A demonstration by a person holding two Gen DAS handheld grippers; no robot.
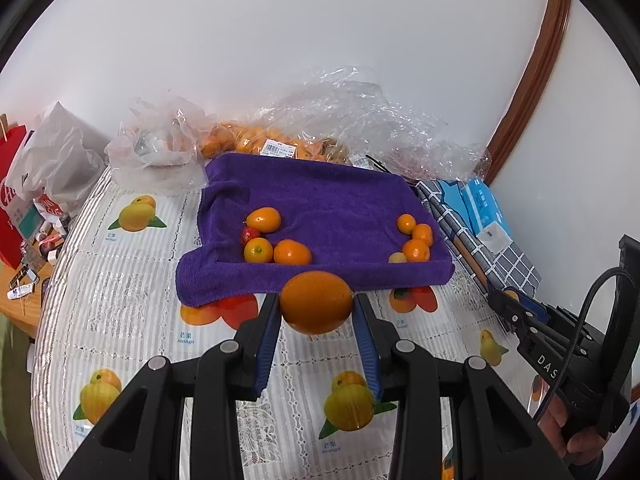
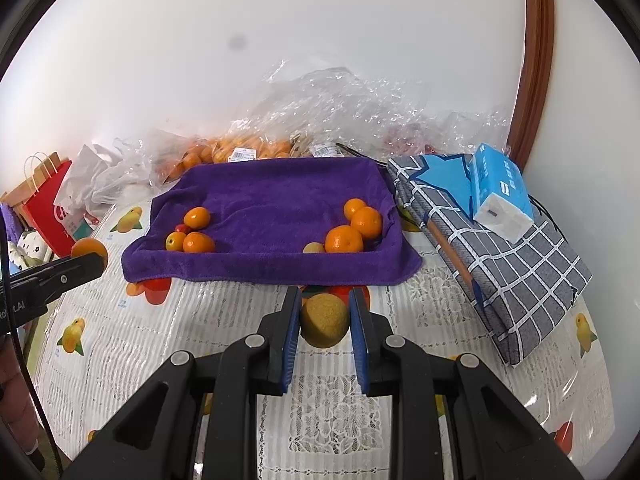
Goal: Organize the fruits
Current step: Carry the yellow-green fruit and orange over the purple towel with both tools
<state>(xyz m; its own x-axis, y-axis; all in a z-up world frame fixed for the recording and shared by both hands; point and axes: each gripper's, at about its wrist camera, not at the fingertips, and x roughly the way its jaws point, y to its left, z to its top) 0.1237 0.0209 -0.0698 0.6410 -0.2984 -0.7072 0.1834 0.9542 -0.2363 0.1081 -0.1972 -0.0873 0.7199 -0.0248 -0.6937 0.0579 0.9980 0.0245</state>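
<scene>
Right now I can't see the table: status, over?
Left gripper shut on orange fruit. Right gripper shut on tan fruit. Purple towel ahead, path open.

Purple towel (image 1: 320, 200) is hiding printed fruit beneath its front edge; red fruit (image 1: 250, 234) is sitting half-hidden behind kumquats (image 1: 258, 250); bagged oranges (image 1: 236, 140) are blurring.

You have bright, even indoor light with soft shadows. Glare sits on the crinkled plastic wrap (image 1: 360, 120) toward twelve o'clock. Fisheye bending curves the door frame (image 2: 536, 60) at two o'clock. A dark smudge marks the right view's wall (image 2: 236, 42).
</scene>
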